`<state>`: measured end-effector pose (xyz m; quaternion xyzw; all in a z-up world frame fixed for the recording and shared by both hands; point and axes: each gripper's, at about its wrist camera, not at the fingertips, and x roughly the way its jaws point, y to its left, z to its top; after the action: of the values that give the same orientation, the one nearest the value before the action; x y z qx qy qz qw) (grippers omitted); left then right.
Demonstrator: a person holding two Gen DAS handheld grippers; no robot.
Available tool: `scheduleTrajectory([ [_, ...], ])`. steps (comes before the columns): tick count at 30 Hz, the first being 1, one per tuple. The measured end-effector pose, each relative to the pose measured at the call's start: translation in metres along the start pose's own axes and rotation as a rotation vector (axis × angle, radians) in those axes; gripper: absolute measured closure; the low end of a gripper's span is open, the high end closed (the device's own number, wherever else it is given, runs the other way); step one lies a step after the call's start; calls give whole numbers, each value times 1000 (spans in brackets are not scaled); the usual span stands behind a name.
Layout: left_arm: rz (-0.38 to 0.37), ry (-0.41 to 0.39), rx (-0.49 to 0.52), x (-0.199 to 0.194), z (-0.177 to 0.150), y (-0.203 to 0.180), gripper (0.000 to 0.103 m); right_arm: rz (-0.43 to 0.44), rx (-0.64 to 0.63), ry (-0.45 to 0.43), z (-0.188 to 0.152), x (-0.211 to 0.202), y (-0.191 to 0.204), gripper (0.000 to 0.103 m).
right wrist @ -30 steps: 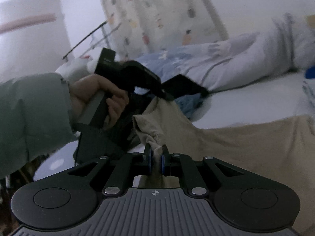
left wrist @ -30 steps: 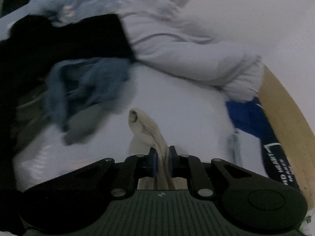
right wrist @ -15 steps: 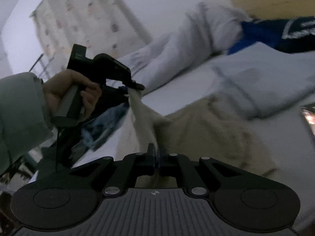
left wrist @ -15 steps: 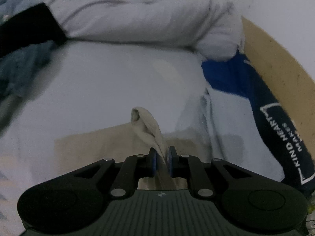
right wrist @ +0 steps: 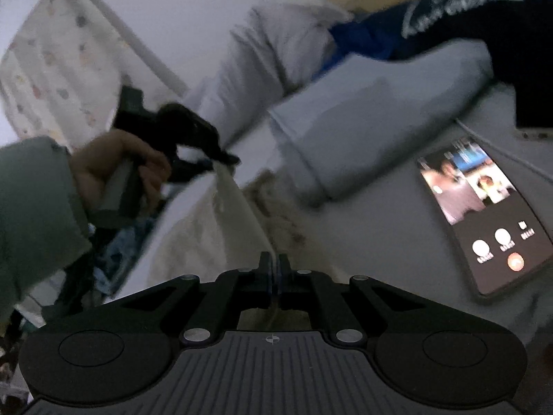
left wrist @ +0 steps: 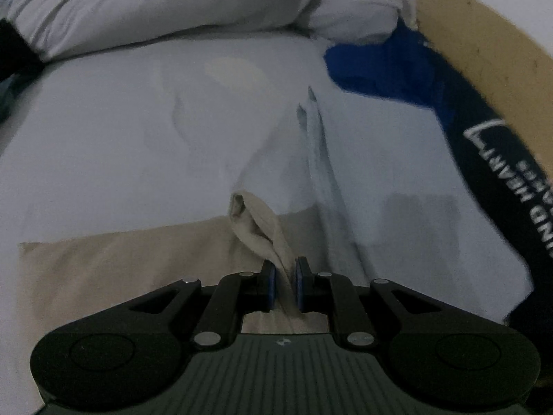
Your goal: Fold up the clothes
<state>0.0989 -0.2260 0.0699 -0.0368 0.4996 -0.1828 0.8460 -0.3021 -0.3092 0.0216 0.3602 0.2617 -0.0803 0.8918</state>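
Note:
A beige garment (left wrist: 114,263) lies partly spread on the white bed (left wrist: 121,131). My left gripper (left wrist: 284,278) is shut on a bunched edge of it, and a fold sticks up past the fingertips. In the right wrist view the same beige garment (right wrist: 211,228) stretches in a taut strip from my right gripper (right wrist: 274,269), shut on another edge, up to the left gripper (right wrist: 226,160), which a person's hand (right wrist: 121,159) in a grey-green sleeve holds.
A folded pale grey garment (right wrist: 363,121) lies on the bed beside a lit phone (right wrist: 480,218) with a cable. A blue and navy printed garment (left wrist: 484,145) lies at the wooden headboard (left wrist: 484,34). A rolled white duvet (left wrist: 172,3) runs along the back. Dark clothes (right wrist: 103,249) are heaped at left.
Both grippers have swung across the bed toward the headboard and sunk, carrying the beige garment. The dark clothes pile has left the left view; the folded grey garment and phone have come into view.

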Motion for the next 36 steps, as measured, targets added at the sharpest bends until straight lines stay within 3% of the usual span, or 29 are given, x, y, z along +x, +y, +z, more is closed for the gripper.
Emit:
scheduleTrajectory([
  [2,20,17,0,18,-2,0,85,-39,12,68,-4,17,-15,95],
  [3,20,21,-6,25,-3,2,75,-67,13,95,-7,25,-23,98],
  [4,17,15,-7,28,-5,4,72,-71,17,122,-7,32,-30,98],
  [7,-3,-19,18,26,-8,5,43,-62,5,100,-6,28,-31,95],
  [9,-9,-58,32,11,-7,7,20,-92,-34,41,-6,19,-25,59],
  [10,-19,-84,40,1,-7,8,16,-85,-38,4,-5,15,-24,38],
  [11,-33,-112,47,-11,-7,11,12,-72,-37,-23,-2,13,-25,32],
  [15,-65,-204,16,-65,-12,41,0,-59,-47,-68,4,13,-24,31],
  [18,-50,-271,-23,-104,-20,76,0,-49,-35,-69,4,14,-24,30],
  [22,-5,-301,-65,-128,-39,132,0,-43,-41,-80,4,14,-22,28],
  [24,3,-279,-86,-125,-48,155,0,-29,-51,-79,1,-6,-22,27],
  [28,4,-238,-121,-103,-62,188,0,-14,-71,-77,-1,-8,-16,27],
  [36,-199,-222,-198,-57,-70,216,2,65,-113,-44,7,-2,3,27],
])
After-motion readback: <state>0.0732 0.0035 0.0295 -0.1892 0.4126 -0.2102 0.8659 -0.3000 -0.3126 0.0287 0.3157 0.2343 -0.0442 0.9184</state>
